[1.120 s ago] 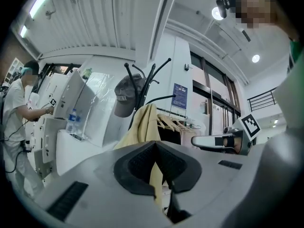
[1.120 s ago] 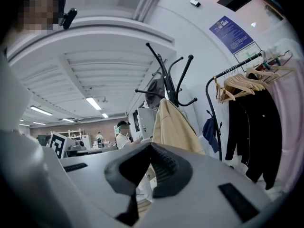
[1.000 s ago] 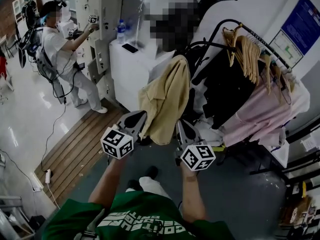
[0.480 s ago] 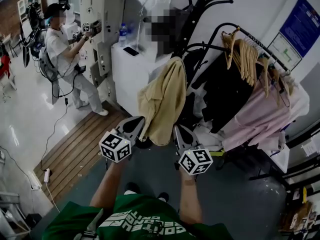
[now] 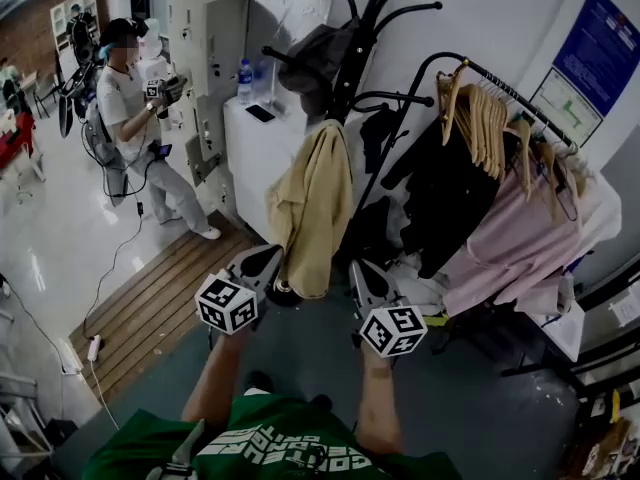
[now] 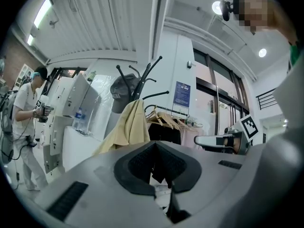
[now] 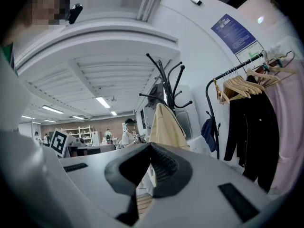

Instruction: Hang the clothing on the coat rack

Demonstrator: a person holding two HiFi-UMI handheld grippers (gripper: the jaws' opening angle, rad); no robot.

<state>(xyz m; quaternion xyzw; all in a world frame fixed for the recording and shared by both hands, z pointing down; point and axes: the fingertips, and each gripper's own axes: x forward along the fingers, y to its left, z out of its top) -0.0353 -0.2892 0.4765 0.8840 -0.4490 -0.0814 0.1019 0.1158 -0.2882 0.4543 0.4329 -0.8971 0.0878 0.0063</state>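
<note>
A beige jacket (image 5: 312, 203) hangs from a hook of the black coat rack (image 5: 352, 58); a grey cap (image 5: 315, 50) sits on another hook. My left gripper (image 5: 270, 255) is just below and left of the jacket's hem, jaws shut and empty. To the right of the hem my right gripper (image 5: 360, 268) is also shut, with nothing in it. In the left gripper view the jacket (image 6: 128, 127) and the rack (image 6: 137, 80) show beyond the shut jaws (image 6: 155, 145). The right gripper view shows the jacket (image 7: 164, 127) behind its shut jaws (image 7: 149, 147).
A clothes rail (image 5: 500, 78) at the right carries wooden hangers (image 5: 485, 118), black garments (image 5: 450, 198) and pink ones (image 5: 520, 228). Behind the rack stands a white cabinet (image 5: 255, 143) with a bottle (image 5: 243, 68). A person (image 5: 130, 118) stands by lockers at the left. A wooden floor strip (image 5: 160, 288) lies below.
Both grippers have sunk slightly in the view, still shut and empty. The person at the lockers has turned away from them and stepped left.
</note>
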